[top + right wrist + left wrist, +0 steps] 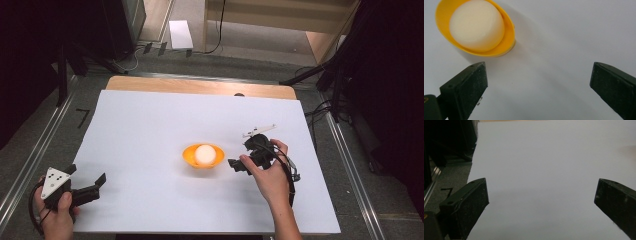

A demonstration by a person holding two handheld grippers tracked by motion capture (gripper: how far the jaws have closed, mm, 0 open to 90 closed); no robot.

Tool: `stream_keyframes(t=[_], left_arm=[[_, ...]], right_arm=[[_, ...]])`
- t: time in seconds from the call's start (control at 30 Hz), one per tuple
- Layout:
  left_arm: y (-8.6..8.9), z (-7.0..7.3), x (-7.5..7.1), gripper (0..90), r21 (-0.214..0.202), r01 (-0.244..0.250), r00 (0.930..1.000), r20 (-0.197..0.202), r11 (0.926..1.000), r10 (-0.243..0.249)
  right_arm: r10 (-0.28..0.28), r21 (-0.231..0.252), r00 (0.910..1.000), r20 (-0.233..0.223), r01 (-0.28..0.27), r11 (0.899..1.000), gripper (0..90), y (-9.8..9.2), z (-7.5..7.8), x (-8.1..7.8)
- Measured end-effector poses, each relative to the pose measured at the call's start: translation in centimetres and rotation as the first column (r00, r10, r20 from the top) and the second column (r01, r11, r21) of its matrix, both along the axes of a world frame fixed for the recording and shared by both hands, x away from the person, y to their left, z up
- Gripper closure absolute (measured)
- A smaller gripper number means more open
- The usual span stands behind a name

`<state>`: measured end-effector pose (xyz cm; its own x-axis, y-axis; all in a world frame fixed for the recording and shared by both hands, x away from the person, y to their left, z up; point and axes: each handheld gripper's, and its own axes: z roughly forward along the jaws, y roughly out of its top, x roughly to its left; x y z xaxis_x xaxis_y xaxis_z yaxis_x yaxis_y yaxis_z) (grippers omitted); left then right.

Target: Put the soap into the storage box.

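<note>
One container sits on the white sheet-covered table (150, 125): a shallow, round orange plastic bowl (188, 159), which we take as our landmark. Inside the bowl we see a single pale cream, dome-shaped foam piece (205, 154), resting against the inner wall and covering most of the floor; in the right gripper view the bowl (509, 42) lies just beyond the left jaw, with the foam piece (476, 27) seated in it. We note the right gripper (234, 164) just to the right of the bowl, close but apart from its rim, jaws spread wide with nothing between them over bare sheet (537, 85). We note the left gripper (90, 181) well to the left of the bowl, near the sheet's front corner, jaws likewise spread wide and holding nothing (541, 200).
</note>
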<state>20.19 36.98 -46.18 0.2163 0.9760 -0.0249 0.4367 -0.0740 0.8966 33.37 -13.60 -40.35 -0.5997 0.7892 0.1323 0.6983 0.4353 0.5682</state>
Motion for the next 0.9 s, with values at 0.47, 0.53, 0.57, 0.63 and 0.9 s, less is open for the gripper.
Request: stream_keyframes(t=[0.47,0.53,0.57,0.63,0.9], left_arm=[[0.0,0.0,0.0,0.0,0.002,-0.001,1.0,0.003,1.0,0.001],[0.0,0.0,0.0,0.0,0.002,-0.001,1.0,0.004,1.0,0.001],[0.0,0.0,0.0,0.0,0.002,-0.002,1.0,0.004,1.0,0.002],[-0.1,0.0,0.0,0.0,0.001,-0.002,1.0,0.004,1.0,0.002],[-0.1,0.0,0.0,0.0,0.002,-0.003,1.0,0.004,1.0,0.003]], right_arm=[[-0.049,0.013,0.9986,-0.018,0.049,0.999,1.4,-3.1,-1.6,-0.6],[-0.06,0.005,0.998,-0.02,0.06,0.998,1.4,-3.5,-1.9,-0.7],[-0.066,0.015,0.9976,-0.023,0.066,0.998,1.4,-4.0,-2.2,-0.8],[-0.071,0.015,0.9973,-0.022,0.071,0.997,1.4,-4.2,-2.3,-0.9],[-0.1,0.026,0.9945,-0.029,0.101,0.995,1.4,-6.3,-3.5,-1.3]])
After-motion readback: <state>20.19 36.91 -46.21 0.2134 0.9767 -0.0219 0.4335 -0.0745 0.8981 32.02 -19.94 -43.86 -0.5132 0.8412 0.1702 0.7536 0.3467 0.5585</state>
